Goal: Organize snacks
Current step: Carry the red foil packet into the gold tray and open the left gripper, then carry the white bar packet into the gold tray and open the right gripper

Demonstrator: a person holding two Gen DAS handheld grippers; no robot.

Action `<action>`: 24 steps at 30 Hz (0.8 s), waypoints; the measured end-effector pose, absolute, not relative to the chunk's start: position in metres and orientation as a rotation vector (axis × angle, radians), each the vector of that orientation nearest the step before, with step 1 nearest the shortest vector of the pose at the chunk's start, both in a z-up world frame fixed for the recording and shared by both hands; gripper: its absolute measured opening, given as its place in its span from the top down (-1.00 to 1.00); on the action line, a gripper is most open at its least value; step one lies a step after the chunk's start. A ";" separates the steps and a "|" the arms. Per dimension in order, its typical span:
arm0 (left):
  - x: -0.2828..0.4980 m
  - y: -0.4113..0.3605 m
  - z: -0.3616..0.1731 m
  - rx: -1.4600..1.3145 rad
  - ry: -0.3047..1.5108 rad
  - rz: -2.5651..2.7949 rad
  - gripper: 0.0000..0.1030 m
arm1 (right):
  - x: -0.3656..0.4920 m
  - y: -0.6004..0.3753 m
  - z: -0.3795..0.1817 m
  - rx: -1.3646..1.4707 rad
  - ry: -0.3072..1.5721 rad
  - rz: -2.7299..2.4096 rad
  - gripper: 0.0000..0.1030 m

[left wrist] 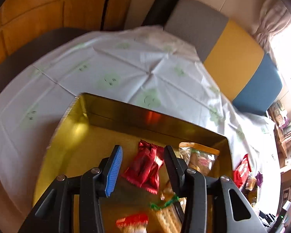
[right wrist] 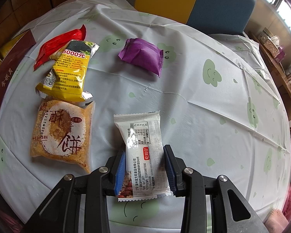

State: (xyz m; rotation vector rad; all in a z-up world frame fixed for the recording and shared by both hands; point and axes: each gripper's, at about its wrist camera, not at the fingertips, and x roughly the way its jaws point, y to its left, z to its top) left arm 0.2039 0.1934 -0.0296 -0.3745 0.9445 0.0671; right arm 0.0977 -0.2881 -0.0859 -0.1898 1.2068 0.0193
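Gold-lined tin holds a crinkly red packet beneath the left gripper, jaws apart, seemingly untouching. The right gripper, angled steeply down, clamps a glossy white packet on the tablecloth.

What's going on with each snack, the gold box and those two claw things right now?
Left gripper: open above the gold box, nothing held.
Right gripper: shut on the white packet.
Gold box: open, several snacks inside.
Dark red packet: lying in the box.
Purple packet: alone on the tablecloth.
Yellow packet: overlapping a red one.
Orange pastry packet: flat on the tablecloth.
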 end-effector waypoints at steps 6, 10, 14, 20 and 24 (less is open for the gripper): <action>0.149 0.168 -0.006 -0.261 0.874 0.011 0.13 | 0.096 -0.284 -0.085 -0.211 1.204 0.018 0.26; 0.111 0.144 0.001 -0.162 0.839 -0.021 0.08 | 0.093 -0.281 -0.085 -0.229 1.198 0.016 0.26; 0.080 0.127 0.005 -0.095 0.800 -0.012 0.07 | 0.091 -0.279 -0.084 -0.240 1.196 0.015 0.26; 0.046 0.110 -0.001 -0.065 0.775 -0.020 0.07 | 0.088 -0.273 -0.083 -0.258 1.188 0.009 0.29; 0.032 0.103 -0.006 -0.052 0.771 -0.019 0.07 | 0.088 -0.272 -0.080 -0.245 1.183 0.009 0.30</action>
